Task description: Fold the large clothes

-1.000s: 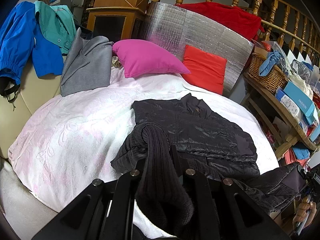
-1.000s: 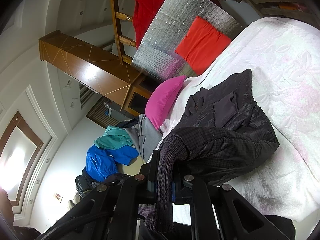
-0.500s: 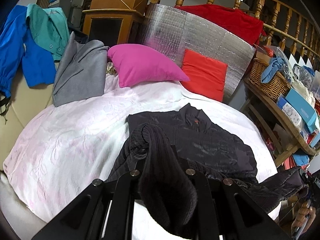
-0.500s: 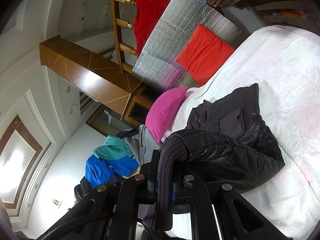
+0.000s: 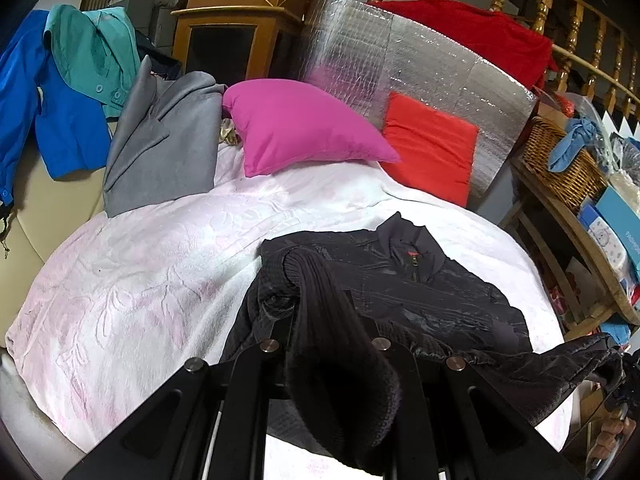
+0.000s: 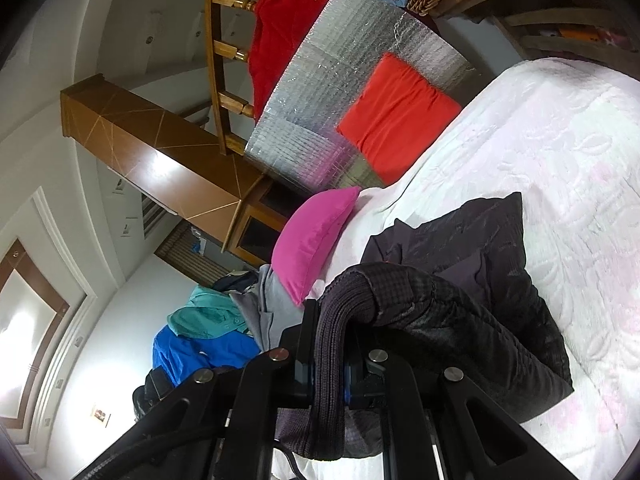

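left wrist view: a white bedspread (image 5: 152, 280) with a faint pink leaf pattern covers the bed. at 12 o'clock a magenta pillow (image 5: 300, 128) leans beside a red cushion (image 5: 432, 156), both propped against a silver foil panel (image 5: 400, 60). a red cloth (image 5: 480, 36) hangs over the wooden railing (image 5: 572, 36) behind it. at 10 o'clock a grey coat (image 5: 160, 148), a teal shirt (image 5: 96, 56) and a blue jacket (image 5: 64, 120) are draped over the cream sofa back (image 5: 52, 208). at 2 o'clock a wicker basket (image 5: 564, 160) sits on a wooden shelf, boxes just beside it.

the black quilted jacket (image 5: 420, 292) lies on the bedspread at 1 o'clock from the tool, collar pointing toward the cushions, its near portion lifted off the bed. the left gripper (image 5: 324, 344) is clamped on a ribbed knit cuff (image 5: 328, 320), which humps up over the closed fingers and hangs down toward the camera, hiding the fingertips. a second sleeve stretches away to 4 o'clock toward the frame edge.

right wrist view, rolled sideways: the right gripper (image 6: 332, 364) pinches the other ribbed cuff (image 6: 332, 344) between its blue pads (image 6: 348, 376), the knit looping over the top and dangling below. the sleeve arcs from there to 2 o'clock into the jacket's body (image 6: 480, 280), which rests bunched on the bedspread (image 6: 560, 160). the pillow (image 6: 316, 240) sits at 12 o'clock, just beyond the jacket.
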`<state>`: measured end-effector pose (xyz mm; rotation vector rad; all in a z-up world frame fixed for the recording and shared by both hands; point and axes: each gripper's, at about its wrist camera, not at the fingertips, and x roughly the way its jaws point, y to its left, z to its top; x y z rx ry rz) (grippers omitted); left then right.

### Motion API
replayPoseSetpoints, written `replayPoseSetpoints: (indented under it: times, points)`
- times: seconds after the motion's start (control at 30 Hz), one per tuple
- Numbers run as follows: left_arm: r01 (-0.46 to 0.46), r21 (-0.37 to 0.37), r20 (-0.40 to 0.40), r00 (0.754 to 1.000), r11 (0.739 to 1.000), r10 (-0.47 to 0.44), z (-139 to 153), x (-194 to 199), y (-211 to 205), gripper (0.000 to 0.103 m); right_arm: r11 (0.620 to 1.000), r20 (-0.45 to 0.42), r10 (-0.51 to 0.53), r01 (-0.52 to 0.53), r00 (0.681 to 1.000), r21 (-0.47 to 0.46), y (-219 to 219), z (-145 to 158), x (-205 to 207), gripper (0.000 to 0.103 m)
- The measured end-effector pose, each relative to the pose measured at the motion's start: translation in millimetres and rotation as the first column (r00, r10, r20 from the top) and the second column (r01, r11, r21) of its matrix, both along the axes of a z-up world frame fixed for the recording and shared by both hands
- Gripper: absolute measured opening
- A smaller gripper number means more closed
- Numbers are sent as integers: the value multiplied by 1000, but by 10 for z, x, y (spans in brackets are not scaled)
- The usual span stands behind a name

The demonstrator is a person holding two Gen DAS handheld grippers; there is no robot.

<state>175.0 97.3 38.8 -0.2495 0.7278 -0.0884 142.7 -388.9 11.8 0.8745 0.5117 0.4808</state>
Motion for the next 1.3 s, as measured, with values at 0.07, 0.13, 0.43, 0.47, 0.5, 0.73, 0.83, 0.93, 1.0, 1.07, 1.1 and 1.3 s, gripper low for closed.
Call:
replayPoseSetpoints:
  times: [0.07,0.13,0.43,0.47,0.5,0.73,0.83,0.93,1.0,1.07,1.1,1.3]
  points:
    - [-1,7,0,1000,1000,1,-11,28,-15,15,1000,-5,-4,4,1000,-4,-1,-8,29,9]
    - [-1,12,-2,1000,1000,1,-22,64,-34,15,1000,-10,-8,8,1000,-9,1,-12,51,10]
    - [6,19,1,1000,1000,-6,-13,129,-48,15,999,-15,-16,15,1000,-30,18,31,92,9]
    - [7,21,2,1000,1000,-7,-11,136,-45,15,999,-14,-16,15,1000,-31,23,39,86,9]
    - [7,22,2,1000,1000,-7,-10,144,-42,15,999,-13,-15,15,1000,-32,27,47,92,9]
    - [2,26,6,1000,1000,-2,1,179,-35,15,999,2,-8,8,1000,-39,56,103,104,10]
    - [4,28,9,1000,1000,-4,7,179,-37,15,999,5,-8,8,1000,-40,51,112,79,9]
    - [12,27,21,1000,1000,-13,40,160,-40,15,999,7,-9,9,1000,-42,50,130,59,9]
    - [17,26,30,999,1000,-17,67,147,-43,15,999,11,-11,11,1000,-44,36,145,48,9]
    - [23,33,37,999,999,-24,91,157,-59,15,999,17,-11,12,1000,-46,26,168,55,9]
    - [23,35,39,999,999,-25,99,177,-67,15,999,21,-11,12,1000,-48,24,180,63,9]
    - [11,48,25,1000,999,-13,102,372,-130,15,999,21,-13,14,1000,-48,7,218,267,9]
